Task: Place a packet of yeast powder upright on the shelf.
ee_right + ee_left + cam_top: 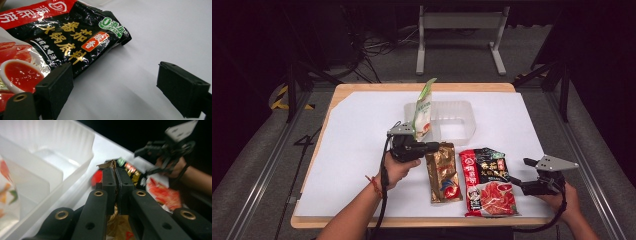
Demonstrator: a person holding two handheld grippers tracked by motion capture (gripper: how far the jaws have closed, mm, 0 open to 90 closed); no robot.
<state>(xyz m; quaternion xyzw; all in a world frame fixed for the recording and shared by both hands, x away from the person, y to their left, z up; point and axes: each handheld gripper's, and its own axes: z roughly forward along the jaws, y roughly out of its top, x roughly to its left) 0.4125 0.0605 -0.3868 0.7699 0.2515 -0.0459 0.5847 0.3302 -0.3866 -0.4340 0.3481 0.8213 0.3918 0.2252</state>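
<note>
My left gripper [432, 146] is shut on the top edge of a gold-brown packet [443, 175] lying mid-table; in the left gripper view its jaws [116, 173] pinch the crinkled gold edge [107, 165]. A red and black sauce packet [487, 182] lies to its right. My right gripper [521, 172] stands open at that packet's right edge. In the right gripper view the gripper [115, 85] holds nothing, with its left jaw beside the packet [62, 32]. A green and white pouch [423, 110] stands upright in the clear plastic tray [459, 117].
The table is covered by a white sheet [362, 150] on a wooden board. The clear tray's divided compartments [75, 142] lie just left of my left jaws. The other hand and its gripper [160, 147] show beyond the packets. A table frame [459, 30] stands on the floor behind.
</note>
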